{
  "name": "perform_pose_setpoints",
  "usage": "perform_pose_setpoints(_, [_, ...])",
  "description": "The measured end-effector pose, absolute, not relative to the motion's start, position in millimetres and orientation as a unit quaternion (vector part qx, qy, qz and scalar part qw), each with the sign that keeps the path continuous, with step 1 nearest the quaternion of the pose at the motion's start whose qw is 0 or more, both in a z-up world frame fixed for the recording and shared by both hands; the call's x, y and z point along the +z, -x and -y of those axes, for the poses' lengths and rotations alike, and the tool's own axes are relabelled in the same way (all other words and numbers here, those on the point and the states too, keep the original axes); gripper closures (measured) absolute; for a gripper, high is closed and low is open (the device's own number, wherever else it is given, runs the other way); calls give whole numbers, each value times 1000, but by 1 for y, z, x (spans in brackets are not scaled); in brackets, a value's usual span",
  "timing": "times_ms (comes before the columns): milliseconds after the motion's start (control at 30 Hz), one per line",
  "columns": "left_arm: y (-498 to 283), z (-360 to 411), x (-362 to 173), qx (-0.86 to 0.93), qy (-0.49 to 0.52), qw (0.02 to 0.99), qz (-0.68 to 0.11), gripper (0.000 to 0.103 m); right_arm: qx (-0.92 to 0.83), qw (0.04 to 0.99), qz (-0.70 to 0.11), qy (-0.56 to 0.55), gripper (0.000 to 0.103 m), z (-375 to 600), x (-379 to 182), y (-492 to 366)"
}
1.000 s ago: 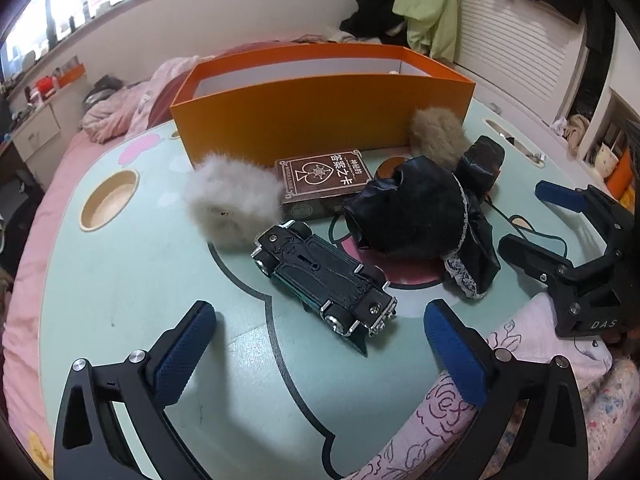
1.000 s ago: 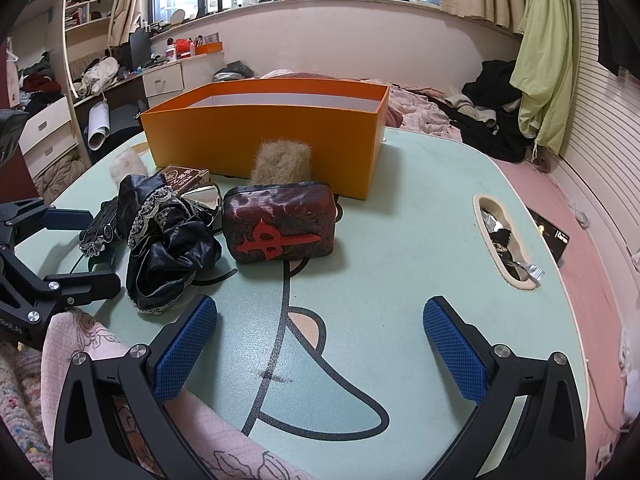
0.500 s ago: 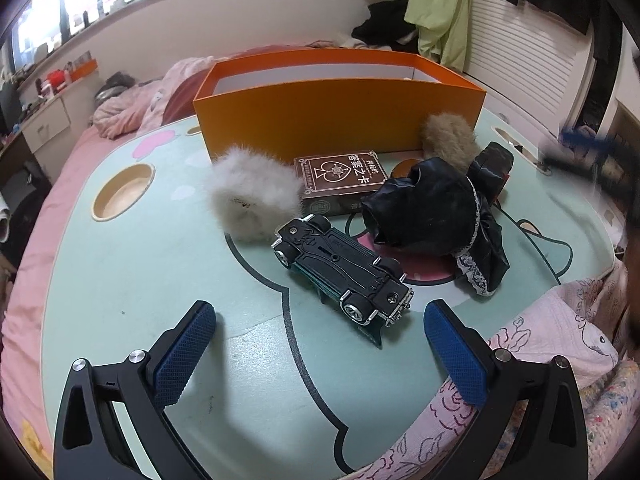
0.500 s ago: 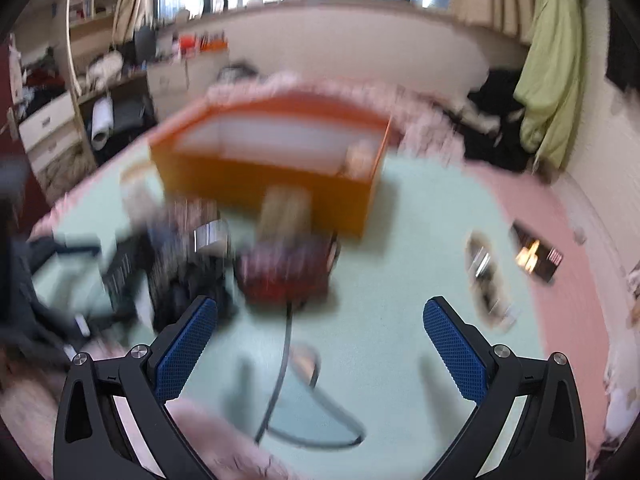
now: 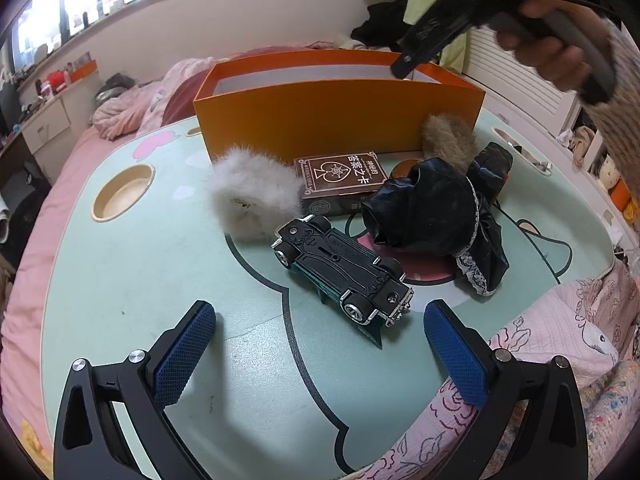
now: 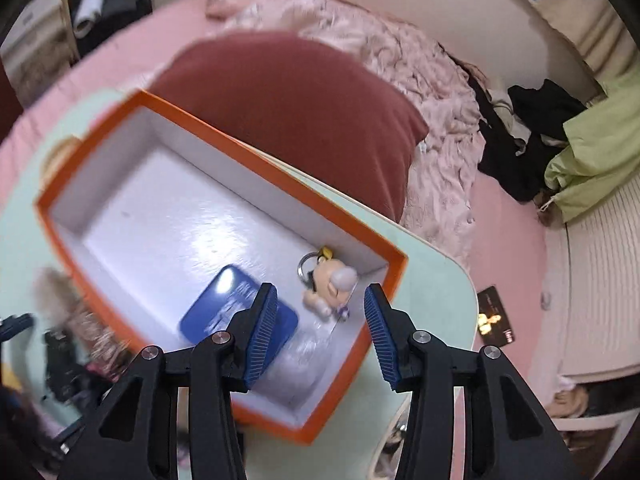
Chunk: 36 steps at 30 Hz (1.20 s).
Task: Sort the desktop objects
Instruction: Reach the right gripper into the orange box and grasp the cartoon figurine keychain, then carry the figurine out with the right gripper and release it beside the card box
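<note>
Your left gripper [image 5: 316,344] hangs low over the table [image 5: 120,280] with its jaws wide apart and nothing in them, and it has barely moved. Just past it lies the toy car [image 5: 344,268], flipped on its roof with wheels up. Its long side runs slantwise, one end toward your left gripper and the other toward the orange box [image 5: 336,116]. Beside the car sit the white fluffy ball [image 5: 252,196], the card pack [image 5: 340,176] and the black cloth [image 5: 432,208], all on the near side of the box. Your right gripper [image 6: 320,328] was low by the table a second ago. Now it has swung up over the box and looks down into it, jaws partly apart and empty. Inside the box lie a blue card [image 6: 224,304] and a small keychain doll [image 6: 332,284]. I think most things still need sorting.
</note>
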State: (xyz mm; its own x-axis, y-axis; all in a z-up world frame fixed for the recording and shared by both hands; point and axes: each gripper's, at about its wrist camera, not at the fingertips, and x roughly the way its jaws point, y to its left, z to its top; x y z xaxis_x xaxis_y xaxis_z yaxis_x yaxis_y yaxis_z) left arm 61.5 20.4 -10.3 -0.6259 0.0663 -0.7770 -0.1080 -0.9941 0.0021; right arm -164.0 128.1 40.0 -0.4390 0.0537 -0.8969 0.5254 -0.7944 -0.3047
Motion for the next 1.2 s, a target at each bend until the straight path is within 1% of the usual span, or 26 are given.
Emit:
perform_pose_setpoints(167, [-62,-20,-10,902,429,49,-24,0,-782,137,-263,-548,56,-121,25,189])
perform_pose_setpoints(300, [-62,-21,-10,902,429,49,-24,0,-772,87,-284,-562,56,-119,8,206])
perform_pose_setpoints(367, [-62,-22,-10,902,428,48,-25,0,-763,77,-288,-573,56,-119,-2,212])
perform_pose_setpoints(433, [-62,-23,-10,902,428,48,-25,0,-758,78,-283,-582,59,-119,-6,212])
perform_pose_setpoints(467, [-62,-23,-10,902,428,48,-24,0,-757,83,-273,-588,65,-119,-7,211])
perform_pose_setpoints(500, [-62,-23,-10,902,428,48,-24,0,-756,88,-260,-594,67,-121,-6,212])
perform_pose_setpoints(667, [-62,-23,-10,902,428,48,-24,0,-774,120,-207,-586,67,-131,10,210])
perform_pose_setpoints(833, [-62,-23,-10,902,428,47,-24,0,-819,182,-140,-526,67,-144,69,181])
perform_pose_setpoints(933, [-62,-22,-10,902,428,48,-23,0,-842,210,-118,-483,67,-159,107,148])
perform_pose_setpoints(1000, [-62,-22,-10,902,428,47,-23,0,-849,223,-111,-466,67,-170,121,127])
perform_pose_setpoints(1067, [-62,-23,-10,902,428,46,-23,0,-845,242,-112,-464,67,-178,120,104])
perform_pose_setpoints(1200, [-62,-23,-10,902,428,46,-23,0,-822,277,-131,-479,67,-175,90,76])
